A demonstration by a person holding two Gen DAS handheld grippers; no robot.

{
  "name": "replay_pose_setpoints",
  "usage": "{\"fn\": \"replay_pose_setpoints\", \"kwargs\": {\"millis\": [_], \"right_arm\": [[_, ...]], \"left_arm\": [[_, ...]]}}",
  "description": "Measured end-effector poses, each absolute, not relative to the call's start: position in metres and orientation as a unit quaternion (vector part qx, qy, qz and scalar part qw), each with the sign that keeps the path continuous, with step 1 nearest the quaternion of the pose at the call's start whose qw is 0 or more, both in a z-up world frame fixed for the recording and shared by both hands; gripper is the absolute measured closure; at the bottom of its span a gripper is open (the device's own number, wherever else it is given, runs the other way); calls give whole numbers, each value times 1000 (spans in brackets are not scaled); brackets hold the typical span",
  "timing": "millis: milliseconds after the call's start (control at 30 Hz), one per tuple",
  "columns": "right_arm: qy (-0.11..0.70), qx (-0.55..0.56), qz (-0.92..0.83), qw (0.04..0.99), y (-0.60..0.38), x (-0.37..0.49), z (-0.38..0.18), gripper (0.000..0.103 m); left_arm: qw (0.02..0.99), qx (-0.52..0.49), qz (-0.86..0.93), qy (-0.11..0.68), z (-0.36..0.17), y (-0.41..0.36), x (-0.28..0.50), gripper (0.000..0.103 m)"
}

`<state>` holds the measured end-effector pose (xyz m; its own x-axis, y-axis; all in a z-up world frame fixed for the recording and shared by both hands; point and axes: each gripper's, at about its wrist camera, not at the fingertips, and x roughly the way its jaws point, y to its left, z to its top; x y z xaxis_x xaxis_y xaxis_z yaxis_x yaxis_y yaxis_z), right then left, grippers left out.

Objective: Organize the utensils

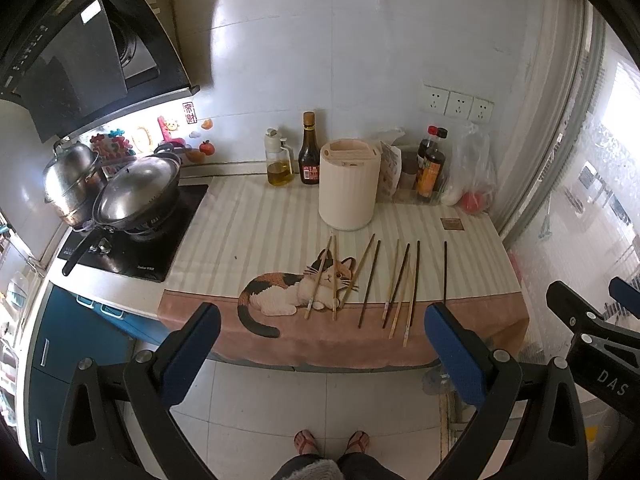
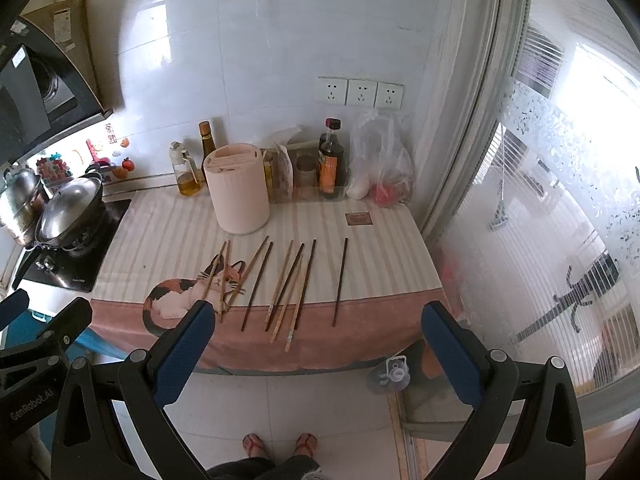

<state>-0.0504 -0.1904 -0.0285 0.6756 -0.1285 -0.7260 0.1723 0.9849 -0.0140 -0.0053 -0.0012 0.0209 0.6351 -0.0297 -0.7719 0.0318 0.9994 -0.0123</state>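
**Chopsticks laid out, holder waiting, nothing picked up yet**

Both grippers hang over the floor in front of the counter, with the person's sandalled feet (image 1: 330, 442) below them. On the left gripper (image 1: 320, 344) the blue-padded fingers (image 1: 192, 356) are spread wide with nothing between them; the right gripper (image 2: 318, 344) is spread and empty likewise.

On the counter lies a striped cloth (image 1: 248, 216) with a cat picture, and across its near half the chopsticks (image 1: 394, 284) are scattered, some pale, some dark. Most run roughly front to back; several cross or touch one another, and one dark chopstick (image 2: 340, 282) lies alone, well apart on the right. Behind them stands a cream utensil holder (image 1: 349, 184) with slots in its top, upright and close to the bottles (image 1: 310, 152) at the wall.

The job looks barely begun: every stick is on the cloth. A sensible first pick is probably the lone dark one, since nothing crowds it. Come down over its middle with the fingers straddling it across its length, close until it is pinched firmly, and lift straight up so the cloth is not dragged. At the holder, tip the stick upright and aim it into a slot without knocking the bottles.
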Motion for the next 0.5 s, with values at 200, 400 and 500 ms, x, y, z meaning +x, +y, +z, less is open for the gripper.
{"fn": "replay_pose_setpoints", "kwargs": {"millis": [200,400,500], "right_arm": [[393,26,-83,915,-189,-51,-28,0],[389,28,-84,917,-190,-50,-24,0],[387,29,-85,918,-191,-50,-23,0]], "left_arm": [[906,-1,-17,423,24,1,-5,0],[908,-3,-16,419,26,3,-3,0],[909,-3,-17,417,27,3,-3,0]]}}
